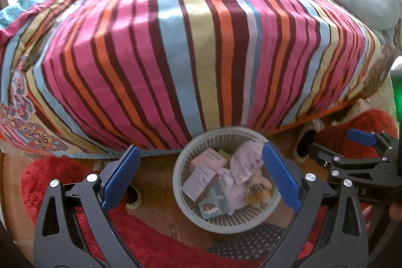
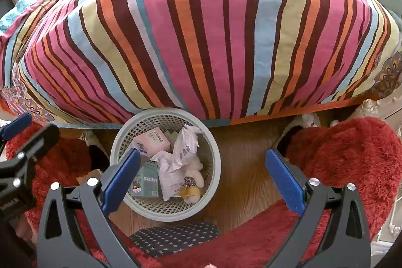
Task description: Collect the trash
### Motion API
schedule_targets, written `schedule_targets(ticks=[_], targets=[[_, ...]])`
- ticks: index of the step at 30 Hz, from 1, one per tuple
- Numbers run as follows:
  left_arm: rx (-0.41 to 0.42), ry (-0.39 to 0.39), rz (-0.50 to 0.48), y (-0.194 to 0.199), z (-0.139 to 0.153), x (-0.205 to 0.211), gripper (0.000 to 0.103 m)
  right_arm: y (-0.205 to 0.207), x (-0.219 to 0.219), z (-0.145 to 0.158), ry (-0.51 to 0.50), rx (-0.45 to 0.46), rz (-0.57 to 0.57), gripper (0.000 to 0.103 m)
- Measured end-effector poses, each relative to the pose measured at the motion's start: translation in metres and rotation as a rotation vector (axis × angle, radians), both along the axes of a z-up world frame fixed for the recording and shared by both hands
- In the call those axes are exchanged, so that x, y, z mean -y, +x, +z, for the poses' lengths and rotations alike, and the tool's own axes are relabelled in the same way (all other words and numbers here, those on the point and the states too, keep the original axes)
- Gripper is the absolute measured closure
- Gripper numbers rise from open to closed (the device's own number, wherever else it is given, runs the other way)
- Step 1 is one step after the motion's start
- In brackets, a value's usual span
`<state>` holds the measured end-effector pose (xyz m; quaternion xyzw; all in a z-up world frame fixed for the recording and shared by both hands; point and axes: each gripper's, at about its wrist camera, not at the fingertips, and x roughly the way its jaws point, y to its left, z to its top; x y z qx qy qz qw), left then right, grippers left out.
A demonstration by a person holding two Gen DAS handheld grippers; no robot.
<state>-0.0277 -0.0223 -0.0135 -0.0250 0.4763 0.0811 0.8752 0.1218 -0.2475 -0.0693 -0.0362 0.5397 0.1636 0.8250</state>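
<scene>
Left hand-held gripper [image 1: 201,177]: yours gapes wide, empty.
Right hand-held gripper [image 2: 202,182]: likewise.
Wastebasket [image 2: 120,132]: lower centre, loaded; bed [image 2: 201,29] looks cleared.

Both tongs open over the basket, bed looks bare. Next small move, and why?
Probably lift both away and scan the floor. The left tongs and right tongs hang open and hold nothing; the basket already holds boxes and a crumpled bag, and no loose trash shows on the striped bedspread.
</scene>
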Motion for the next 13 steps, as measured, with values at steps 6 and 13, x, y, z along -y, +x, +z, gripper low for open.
schedule_targets(ticks=[6, 13], targets=[[0.011, -0.022, 0.000, 0.0009, 0.0032, -0.0047, 0.008, 0.0000, -0.0022, -0.0023, -0.001, -0.006, 0.000, 0.008], [-0.029, -0.029, 0.007, 0.0043, -0.0028, -0.0051, 0.008, 0.0003, -0.0014, -0.0022, 0.001, -0.006, -0.012, 0.008]])
